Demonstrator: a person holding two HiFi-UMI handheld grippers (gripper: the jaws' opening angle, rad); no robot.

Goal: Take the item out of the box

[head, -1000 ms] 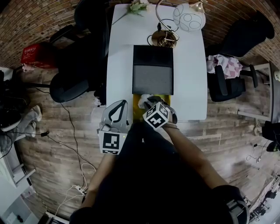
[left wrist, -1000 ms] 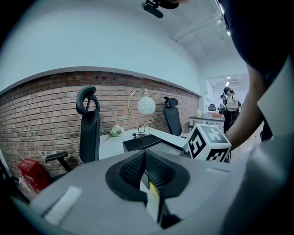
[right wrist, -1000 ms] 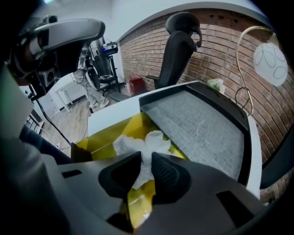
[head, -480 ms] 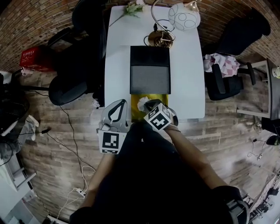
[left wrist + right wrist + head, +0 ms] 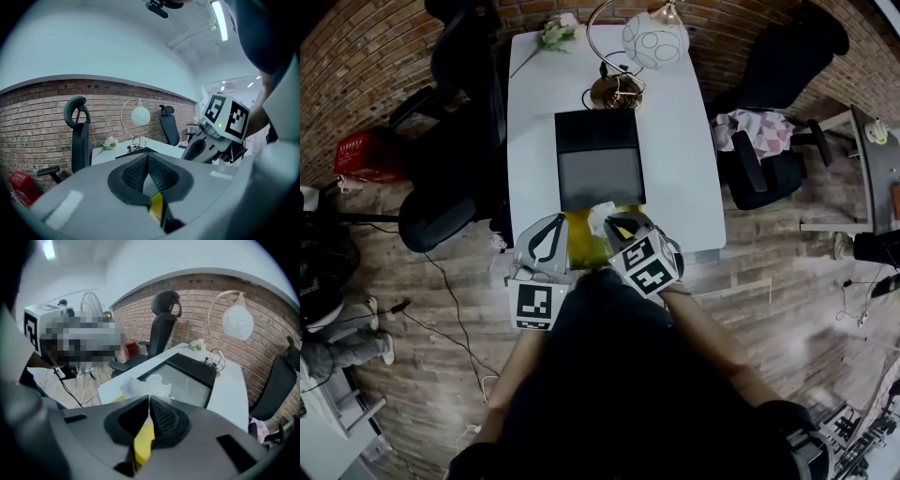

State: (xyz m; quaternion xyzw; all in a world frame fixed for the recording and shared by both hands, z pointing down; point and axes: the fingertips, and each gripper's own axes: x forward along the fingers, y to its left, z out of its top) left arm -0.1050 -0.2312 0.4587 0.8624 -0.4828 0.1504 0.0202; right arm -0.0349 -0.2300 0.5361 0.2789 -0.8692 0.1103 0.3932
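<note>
We found the left gripper point(image 5: 547, 246) clamped on the yellow item point(image 5: 584, 246). Its own view showed the jaws together, with a yellow edge pinched low between them. The item sat at the near edge of the surface point(image 5: 680, 141), just in front of the open box point(image 5: 595, 159) and, as we judged, outside it. White paper point(image 5: 600, 217) lay at its far end. The right gripper point(image 5: 626, 230) was likewise closed on the item. We judged removal nearly complete; setting the item down clear of the box remained.
</note>
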